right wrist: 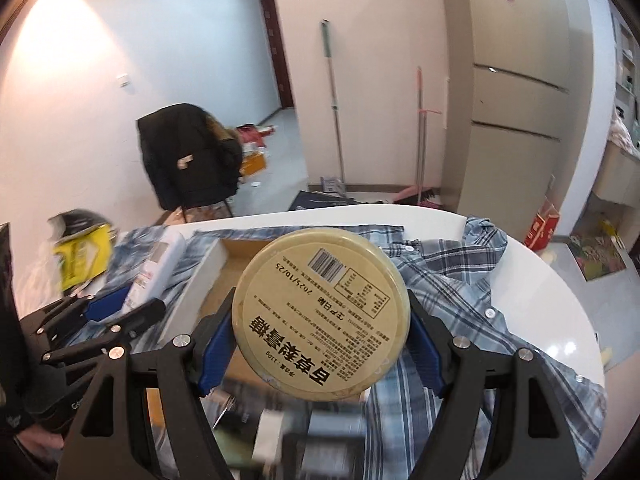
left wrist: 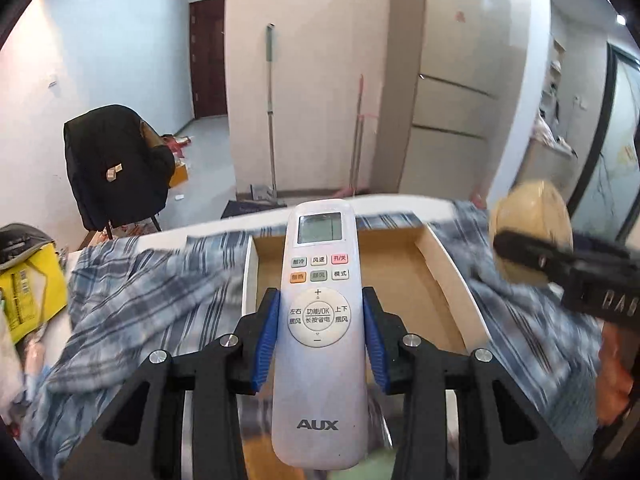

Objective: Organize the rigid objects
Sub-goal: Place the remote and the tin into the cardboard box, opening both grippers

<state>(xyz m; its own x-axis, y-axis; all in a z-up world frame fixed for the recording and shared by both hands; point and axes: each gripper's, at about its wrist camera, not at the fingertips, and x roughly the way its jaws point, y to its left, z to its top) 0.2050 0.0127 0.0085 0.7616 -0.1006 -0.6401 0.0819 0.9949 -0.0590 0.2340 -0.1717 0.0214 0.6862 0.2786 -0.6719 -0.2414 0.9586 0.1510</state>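
Both claws are loaded. Our left claw (left wrist: pixel 318 320) pinches a white AUX remote (left wrist: pixel 319 320) across its middle, blue pads pressed on either edge, screen end pointing away from us. Our right claw (right wrist: pixel 320 320) clamps a round beige tin (right wrist: pixel 322 314) by its rim, the printed label and barcode facing the camera.

We take the open cardboard box (left wrist: pixel 452 280) as our landmark. It sits on the white desk (right wrist: pixel 540 264), bedded in a blue plaid shirt (right wrist: pixel 448 288) that spreads out on both sides of it. The remote hangs above the near edge of the box; the tin is held up beside the box's right wall, clear of it. What we can see of the box's floor looks bare.

Our judgement: the picking is done for these two items, but neither is placed. What is left is to lower each into the box and release. Blurred clutter lies nearer to us than the box, so more sorting may follow.
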